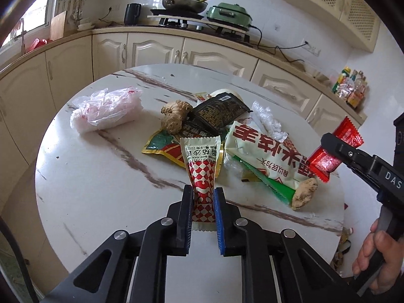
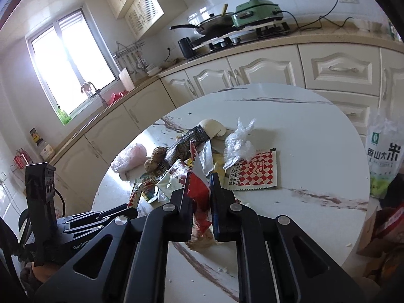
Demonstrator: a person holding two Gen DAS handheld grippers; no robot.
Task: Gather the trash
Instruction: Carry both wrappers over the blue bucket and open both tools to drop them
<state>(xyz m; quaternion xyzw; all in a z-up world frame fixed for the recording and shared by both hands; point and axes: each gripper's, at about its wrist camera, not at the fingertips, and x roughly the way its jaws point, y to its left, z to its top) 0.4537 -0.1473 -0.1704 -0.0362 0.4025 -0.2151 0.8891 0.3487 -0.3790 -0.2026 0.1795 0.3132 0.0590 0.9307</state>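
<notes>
My left gripper (image 1: 203,194) is shut on the lower end of a red-and-white checkered sauce packet (image 1: 202,161), which stands up just in front of the trash pile. On the round marble table (image 1: 101,189) lie a ginger root (image 1: 174,116), a black packet (image 1: 219,112), a large white-and-green wrapper (image 1: 262,156) and crumpled clear plastic (image 1: 267,118). My right gripper (image 2: 199,184) is shut on a red candy wrapper (image 2: 199,194), held above the pile's right side; the left wrist view shows this red wrapper (image 1: 325,161) too.
A pink-white plastic bag (image 1: 106,109) lies at the table's far left. A small ginger piece (image 1: 304,193) sits near the right edge. Another checkered packet (image 2: 255,171) lies flat. A rice bag (image 2: 383,156) stands beyond the table's right edge. Kitchen counters curve behind.
</notes>
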